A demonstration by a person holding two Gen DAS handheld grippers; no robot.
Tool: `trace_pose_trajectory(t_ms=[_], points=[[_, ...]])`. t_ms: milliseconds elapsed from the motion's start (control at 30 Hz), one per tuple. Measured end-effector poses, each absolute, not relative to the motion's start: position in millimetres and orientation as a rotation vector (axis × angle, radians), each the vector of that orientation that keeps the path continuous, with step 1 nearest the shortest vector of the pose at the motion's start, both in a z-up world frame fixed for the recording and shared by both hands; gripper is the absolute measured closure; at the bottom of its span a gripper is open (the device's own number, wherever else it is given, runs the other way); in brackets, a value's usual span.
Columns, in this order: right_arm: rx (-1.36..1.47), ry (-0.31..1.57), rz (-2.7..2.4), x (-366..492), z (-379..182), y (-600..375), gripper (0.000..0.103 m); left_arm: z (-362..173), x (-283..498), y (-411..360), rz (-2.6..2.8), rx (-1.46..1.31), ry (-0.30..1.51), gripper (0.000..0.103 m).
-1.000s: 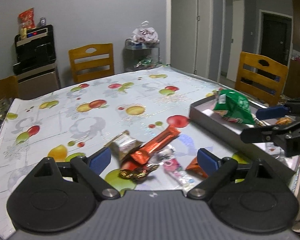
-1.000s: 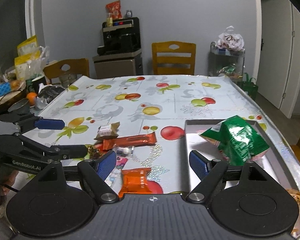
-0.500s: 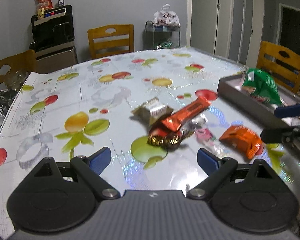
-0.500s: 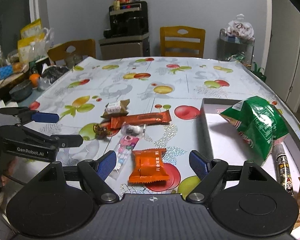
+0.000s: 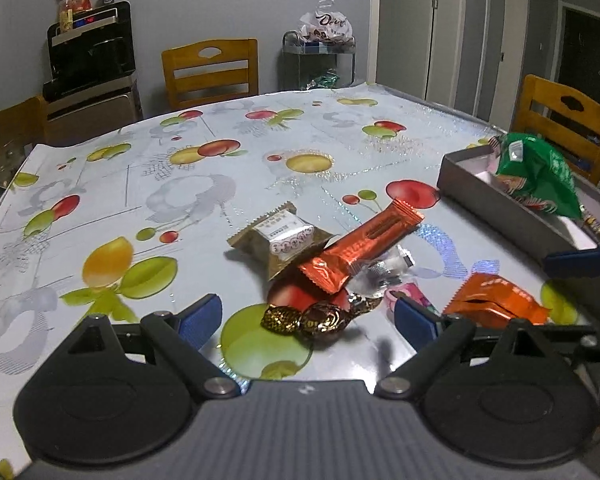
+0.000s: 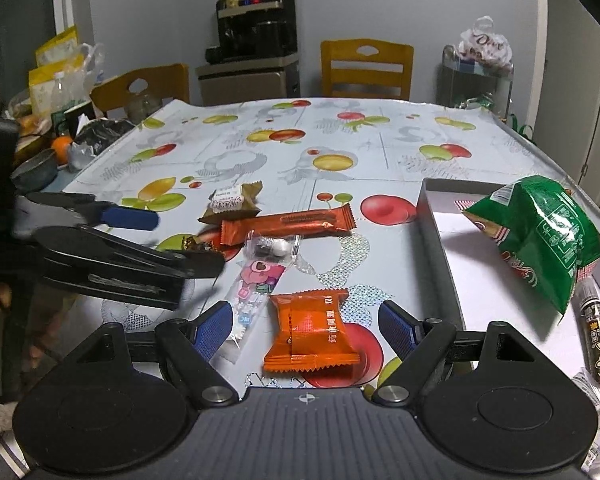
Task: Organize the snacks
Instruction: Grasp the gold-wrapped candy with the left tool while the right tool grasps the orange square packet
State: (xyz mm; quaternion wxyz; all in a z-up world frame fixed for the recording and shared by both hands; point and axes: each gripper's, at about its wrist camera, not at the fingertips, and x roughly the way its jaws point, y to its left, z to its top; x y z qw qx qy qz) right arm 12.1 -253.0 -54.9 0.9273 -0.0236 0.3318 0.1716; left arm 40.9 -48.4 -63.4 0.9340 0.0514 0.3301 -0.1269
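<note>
A pile of snacks lies on the fruit-print tablecloth: a long orange bar (image 5: 364,246) (image 6: 288,222), a gold-brown packet (image 5: 282,238) (image 6: 230,202), foil-wrapped chocolates (image 5: 306,320), a clear candy strip (image 6: 256,284) and a square orange packet (image 6: 310,326) (image 5: 494,306). My left gripper (image 5: 308,318) is open, with the chocolates between its fingers. My right gripper (image 6: 306,324) is open, with the square orange packet between its fingers. A grey tray (image 6: 440,240) (image 5: 496,200) on the right holds a green bag (image 6: 540,236) (image 5: 540,172).
Wooden chairs (image 6: 366,68) stand around the table. A black appliance on a cabinet (image 6: 256,28) and a wire rack with a bag (image 6: 480,72) stand by the back wall. Clutter, bags and an orange (image 6: 60,146) sit at the table's left edge. More snacks (image 6: 596,332) lie in the tray.
Both grippers have moved in toward the snack pile. The left now has the chocolates between its fingers, the right has the square orange packet. Both stay open.
</note>
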Motion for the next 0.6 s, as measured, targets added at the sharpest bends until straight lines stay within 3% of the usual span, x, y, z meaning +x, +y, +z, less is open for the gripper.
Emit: trace_pose_trajectory(t_ms=[200, 433, 600], points=[[-0.046, 0.687, 0.35, 17, -59, -254, 0.023, -73, 46, -48, -0.255, 0.105, 0.641, 0.01], [-0.037, 0.704, 0.345, 23, -64, -254, 0.023, -76, 52, -40, -0.267, 0.064, 0.67, 0.029], [-0.041, 0.71, 0.34, 24, -67, -254, 0.023, -76, 49, -42, -0.269, 0.081, 0.664, 0.034]])
